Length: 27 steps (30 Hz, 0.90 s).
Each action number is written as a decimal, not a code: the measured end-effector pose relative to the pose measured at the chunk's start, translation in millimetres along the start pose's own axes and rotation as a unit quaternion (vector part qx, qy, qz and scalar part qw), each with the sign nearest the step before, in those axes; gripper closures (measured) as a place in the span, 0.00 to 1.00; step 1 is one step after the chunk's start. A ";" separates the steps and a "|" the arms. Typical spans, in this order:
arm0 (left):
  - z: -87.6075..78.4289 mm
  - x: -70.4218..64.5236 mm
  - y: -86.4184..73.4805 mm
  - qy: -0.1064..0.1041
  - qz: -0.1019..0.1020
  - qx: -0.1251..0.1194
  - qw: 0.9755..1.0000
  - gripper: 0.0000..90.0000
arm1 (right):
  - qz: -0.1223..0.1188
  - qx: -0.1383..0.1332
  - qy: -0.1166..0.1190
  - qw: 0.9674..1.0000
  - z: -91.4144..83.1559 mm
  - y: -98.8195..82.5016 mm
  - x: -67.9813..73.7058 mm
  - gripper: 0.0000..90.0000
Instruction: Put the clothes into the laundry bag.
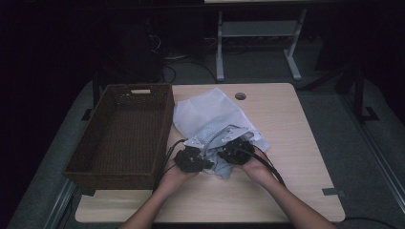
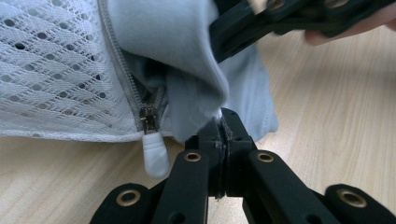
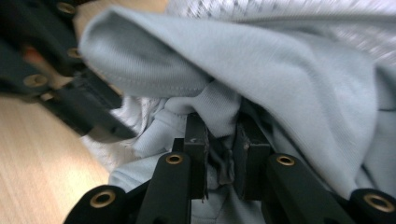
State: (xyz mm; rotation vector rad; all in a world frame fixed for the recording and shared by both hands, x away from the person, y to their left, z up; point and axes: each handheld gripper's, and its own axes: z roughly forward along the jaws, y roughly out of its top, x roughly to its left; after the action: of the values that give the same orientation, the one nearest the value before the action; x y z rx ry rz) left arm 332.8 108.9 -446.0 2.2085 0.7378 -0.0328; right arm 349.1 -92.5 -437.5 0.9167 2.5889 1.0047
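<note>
Basket [image 1: 122, 136]: woven and brown, just to the left of my left gripper, its right wall close beside my left hand; little room on that side.
Left gripper [image 1: 191, 160]: my jaws are closed tight on a thin fold of the grey garment [image 1: 217, 143]; in the left gripper view the pinch [image 2: 219, 122] sits at the cloth's lower hem.
Zipper pull [image 2: 155, 156]: white, hanging off the mesh bag [image 2: 51, 70] just left of my left jaws, resting on the table.
Garment: bunched between my two grippers, partly inside the mesh bag ahead of them.
Right gripper [image 1: 235, 151]: jaws clamped on a thicker wad of the same cloth [image 3: 219, 116].
Table [image 1: 296, 143]: bare wood to the right of my right gripper as far as the edge; open room there and behind my hands.
</note>
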 end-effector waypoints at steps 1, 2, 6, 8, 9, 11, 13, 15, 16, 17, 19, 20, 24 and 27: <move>-0.3 -1.3 0.6 0.001 0.003 0.000 1.000 0.98 | 0.005 0.002 0.001 1.000 3.9 0.8 -2.0 0.85; -0.5 -2.6 1.1 0.001 0.008 0.001 1.000 0.98 | 0.010 0.003 0.000 1.000 7.9 1.6 -3.5 0.85; 3.5 -4.7 0.5 -0.008 0.015 0.018 1.000 0.99 | 0.034 -0.017 -0.018 0.999 17.1 6.0 -10.0 0.86; 8.0 -7.6 0.0 -0.011 0.023 0.030 0.999 0.99 | 0.050 -0.026 -0.029 0.998 20.3 9.6 -15.5 0.86; 10.1 -9.0 0.1 -0.011 0.029 0.036 0.999 0.99 | 0.054 -0.030 -0.032 0.998 21.8 11.7 -18.4 0.86; 13.1 -11.9 0.0 -0.013 0.039 0.045 0.998 0.99 | 0.061 -0.036 -0.040 0.997 25.9 16.4 -20.9 0.86; 14.2 -12.8 -0.7 -0.018 0.044 0.051 0.998 0.99 | 0.062 -0.041 -0.042 0.996 30.9 20.2 -21.2 0.86; 13.6 -12.5 -1.6 -0.018 0.043 0.053 0.998 0.99 | 0.059 -0.045 -0.045 0.996 35.3 22.8 -20.6 0.86; 12.7 -11.8 -1.8 -0.017 0.039 0.052 0.998 0.99 | 0.058 -0.047 -0.046 0.996 36.8 23.8 -20.7 0.85; 11.7 -10.3 -2.2 -0.018 0.036 0.049 0.998 0.99 | 0.057 -0.050 -0.043 0.996 37.6 24.2 -21.4 0.85; 9.4 -7.7 -2.9 -0.019 0.031 0.046 0.998 0.99 | 0.053 -0.051 -0.038 0.997 36.0 23.7 -21.5 0.83; 9.1 -6.8 -3.3 -0.019 0.030 0.045 0.998 0.99 | 0.043 -0.052 -0.033 0.997 33.2 23.2 -21.1 0.81; 9.2 -6.0 -3.4 -0.018 0.027 0.044 0.999 0.99 | 0.022 -0.055 -0.013 0.998 16.2 17.0 -21.6 0.64; 8.5 -6.7 -3.0 -0.015 0.028 0.041 0.999 0.98 | 0.019 -0.066 0.013 0.998 -2.9 12.2 -23.6 0.54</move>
State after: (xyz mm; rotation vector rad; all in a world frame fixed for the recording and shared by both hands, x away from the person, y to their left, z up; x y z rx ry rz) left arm 327.4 101.2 -452.1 2.3006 0.6691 -0.0688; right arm 372.2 -101.8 -427.7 0.9280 2.5001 1.1880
